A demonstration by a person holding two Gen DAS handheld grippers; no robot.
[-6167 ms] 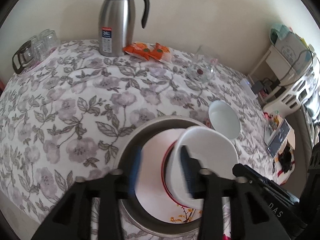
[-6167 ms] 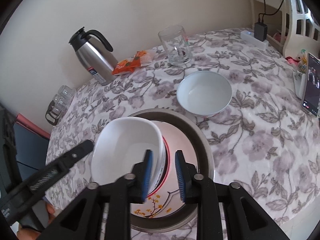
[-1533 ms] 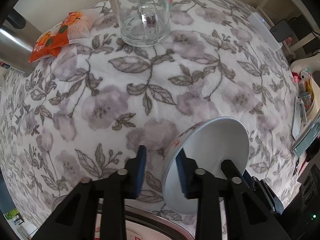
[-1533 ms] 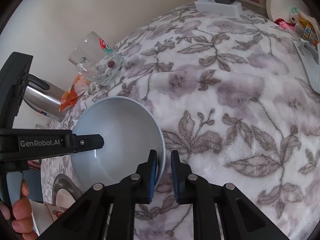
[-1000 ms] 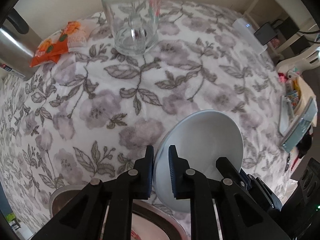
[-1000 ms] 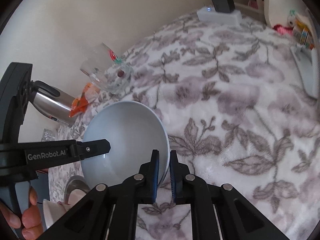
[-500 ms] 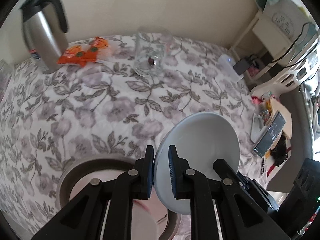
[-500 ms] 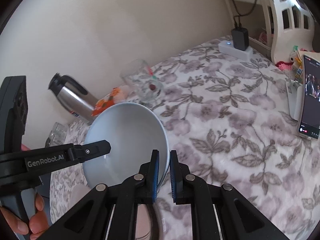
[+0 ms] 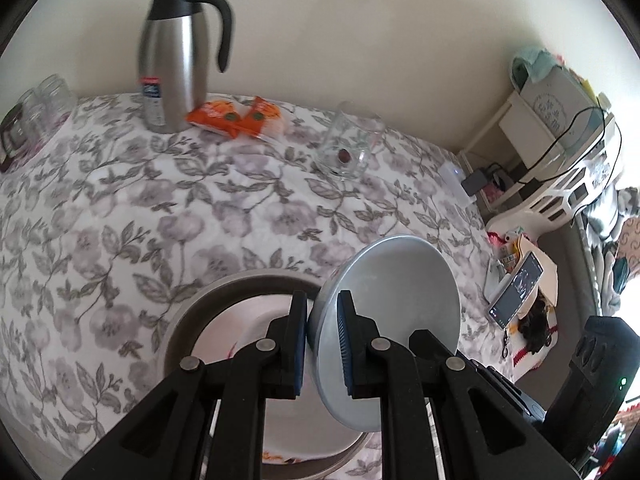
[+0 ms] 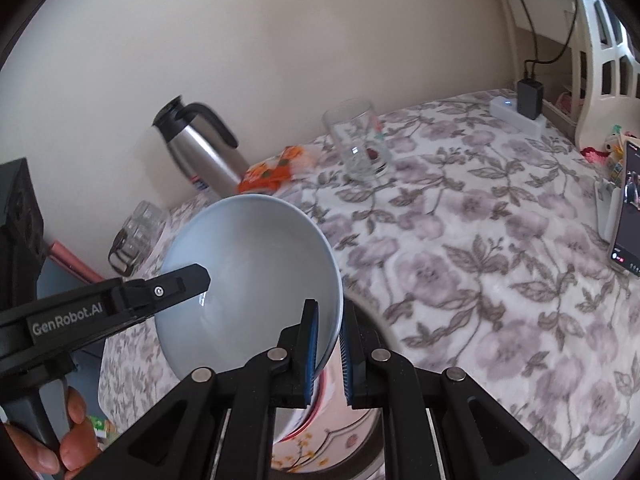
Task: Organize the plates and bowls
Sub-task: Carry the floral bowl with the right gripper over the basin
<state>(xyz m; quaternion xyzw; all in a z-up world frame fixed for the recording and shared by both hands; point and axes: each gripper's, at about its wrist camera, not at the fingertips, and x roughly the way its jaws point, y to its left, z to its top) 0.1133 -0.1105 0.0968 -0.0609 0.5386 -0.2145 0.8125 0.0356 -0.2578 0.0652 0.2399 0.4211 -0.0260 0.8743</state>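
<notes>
A pale blue bowl (image 9: 392, 304) (image 10: 256, 272) hangs tilted in the air, gripped at opposite sides of its rim by both grippers. My left gripper (image 9: 322, 344) is shut on one edge; my right gripper (image 10: 329, 354) is shut on the other. Below the bowl sits a wide grey-rimmed plate (image 9: 188, 312) on the flowered tablecloth, with a white bowl with a red rim (image 10: 320, 408) and a flower-painted plate (image 10: 316, 452) stacked in it, mostly hidden by the fingers.
A steel thermos jug (image 9: 176, 60), orange snack packets (image 9: 236, 114), a glass mug (image 9: 348, 148) and small glasses (image 9: 36, 104) stand toward the wall. A phone (image 10: 626, 208) and power strip (image 10: 516, 118) lie at the table's right. A hand (image 10: 48, 436) holds the left tool.
Both grippers have lifted the blue bowl off the cloth and carried it back over the grey plate stack. The view has pulled up and away from the mug.
</notes>
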